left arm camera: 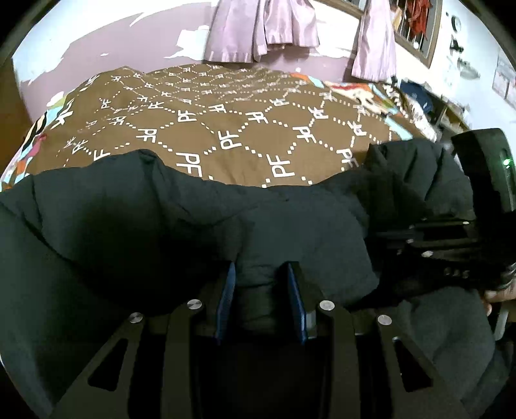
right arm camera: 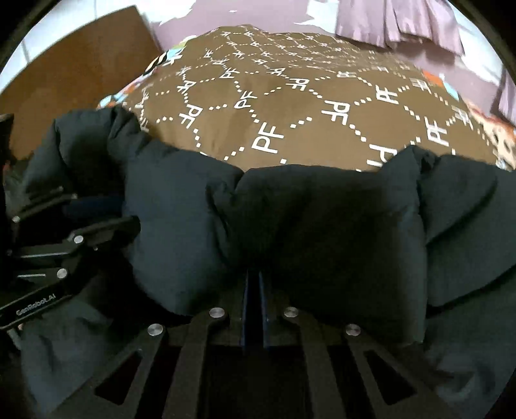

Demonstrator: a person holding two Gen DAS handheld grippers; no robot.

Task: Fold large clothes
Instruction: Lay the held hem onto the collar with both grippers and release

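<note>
A large black puffer jacket [left arm camera: 129,225] lies bunched along the near edge of a bed; it also fills the lower half of the right wrist view [right arm camera: 306,225]. My left gripper [left arm camera: 261,274] has its blue-padded fingers closed on a thick fold of the jacket. My right gripper [right arm camera: 254,280] is shut tight on the jacket's edge, its pads nearly touching. The right gripper also shows in the left wrist view [left arm camera: 451,245] at the far right, and the left gripper shows in the right wrist view [right arm camera: 64,232] at the far left. Both hold the same side of the jacket.
The bed is covered by a brown blanket [left arm camera: 225,129] with white "PF" lettering, also seen in the right wrist view [right arm camera: 306,106]. Pink curtains [left arm camera: 264,29] hang on the wall behind. A cluttered shelf [left arm camera: 429,106] stands at the right. A brown board [right arm camera: 74,54] stands left.
</note>
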